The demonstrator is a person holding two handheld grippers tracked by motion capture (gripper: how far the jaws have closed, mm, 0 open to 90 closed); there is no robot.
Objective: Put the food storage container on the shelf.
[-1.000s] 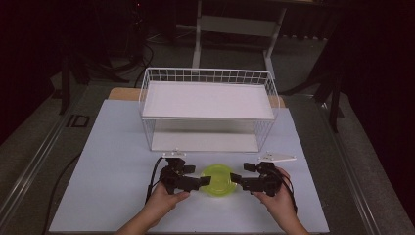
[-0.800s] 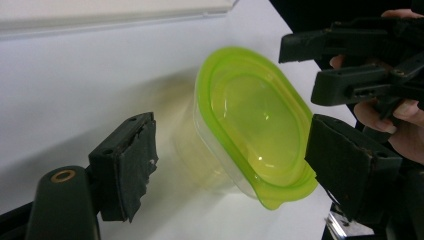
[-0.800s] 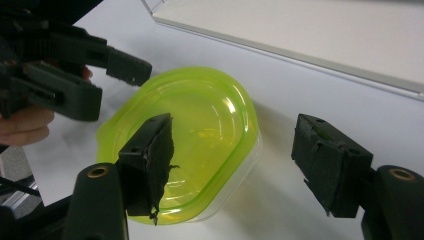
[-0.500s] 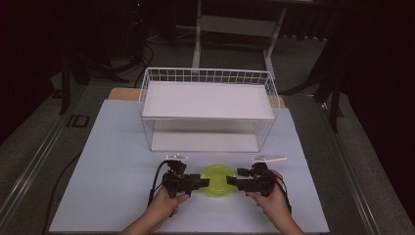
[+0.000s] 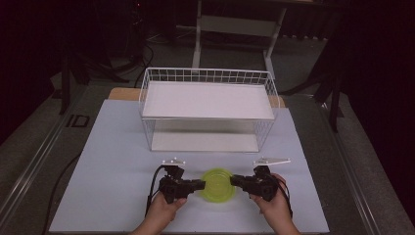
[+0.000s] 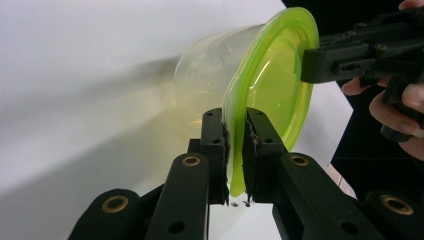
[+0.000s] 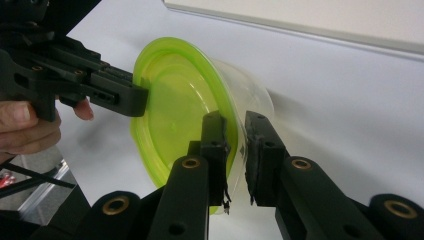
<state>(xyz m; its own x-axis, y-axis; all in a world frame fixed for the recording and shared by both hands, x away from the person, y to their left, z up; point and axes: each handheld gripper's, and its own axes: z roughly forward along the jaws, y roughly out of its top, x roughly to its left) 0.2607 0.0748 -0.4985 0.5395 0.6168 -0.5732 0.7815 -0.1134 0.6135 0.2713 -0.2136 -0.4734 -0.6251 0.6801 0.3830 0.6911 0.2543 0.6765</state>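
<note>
A white wire-mesh basket rack (image 5: 208, 115) stands on the far half of the table, in the upper middle of the high view, with a flat white shelf panel (image 5: 207, 100) across its top level and a second white panel (image 5: 204, 142) at its base. It rests on a pale white-grey table sheet (image 5: 112, 161) that covers the lower middle of the frame. A strip of light wooden tabletop (image 5: 122, 93) shows behind the sheet. At the upper centre, a grey metal desk frame (image 5: 240, 24) stands on the dark floor.
</note>
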